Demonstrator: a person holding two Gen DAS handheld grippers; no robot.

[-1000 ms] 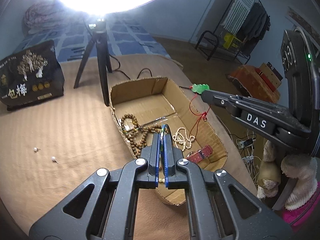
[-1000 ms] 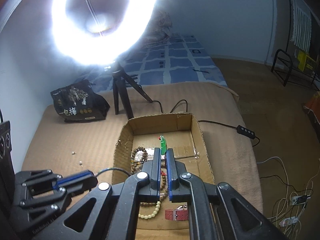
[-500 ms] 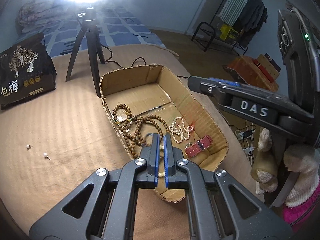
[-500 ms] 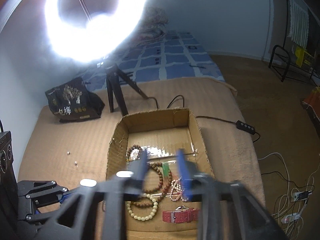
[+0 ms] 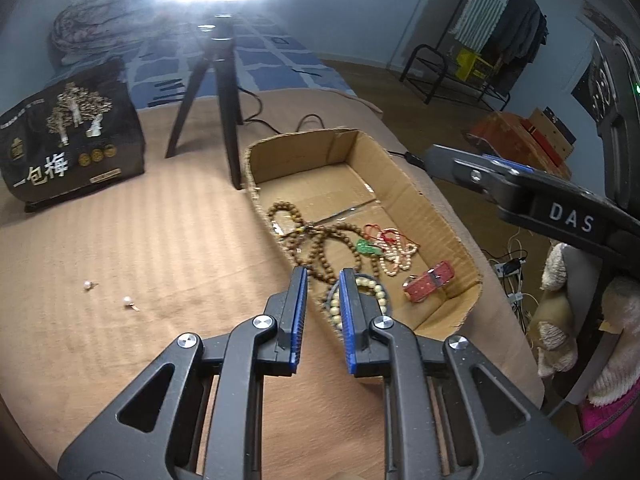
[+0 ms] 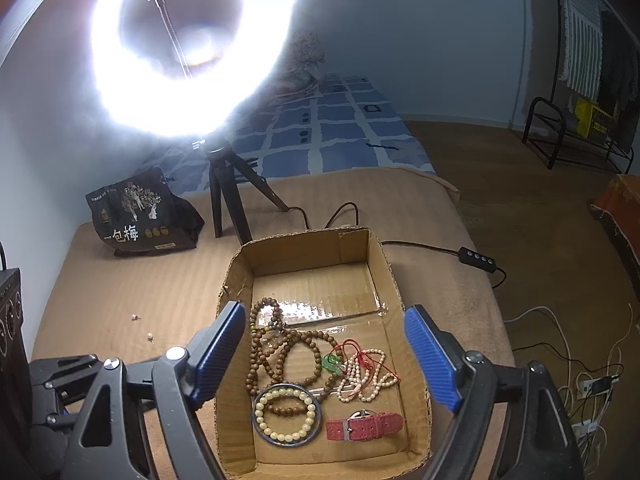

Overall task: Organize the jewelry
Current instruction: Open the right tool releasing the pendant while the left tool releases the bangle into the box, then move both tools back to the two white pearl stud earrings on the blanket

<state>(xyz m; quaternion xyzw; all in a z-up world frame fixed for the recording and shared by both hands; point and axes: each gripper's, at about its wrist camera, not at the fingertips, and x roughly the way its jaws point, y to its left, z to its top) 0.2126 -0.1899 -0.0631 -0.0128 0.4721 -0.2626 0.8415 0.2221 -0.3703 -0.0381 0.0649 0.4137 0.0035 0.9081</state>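
A cardboard box (image 6: pixel 384 264) (image 5: pixel 424 196) on the tan bed holds brown bead strands (image 6: pixel 276 352), a cream bead bracelet with a blue bangle (image 6: pixel 286 414), a pearl strand (image 6: pixel 364 376), a green pendant on red cord (image 6: pixel 332 362) (image 5: pixel 366 247) and a red watch strap (image 6: pixel 364 426) (image 5: pixel 430 280). My left gripper (image 5: pixel 323 274) is open and empty over the box's near left wall. My right gripper (image 6: pixel 324 320) is wide open and empty above the box. Two pearl earrings (image 5: pixel 128 301) (image 6: pixel 150 336) lie on the bed left of the box.
A ring light on a black tripod (image 6: pixel 224 200) (image 5: pixel 218 92) stands behind the box, its cable and switch (image 6: pixel 476 258) trailing right. A black snack bag (image 5: pixel 68 140) (image 6: pixel 140 216) sits at the back left. The bed edge drops off right of the box.
My right gripper opened and the green pendant with red cord dropped into the box. My left gripper opened, leaving the cream bracelet in the box, and shifted left.
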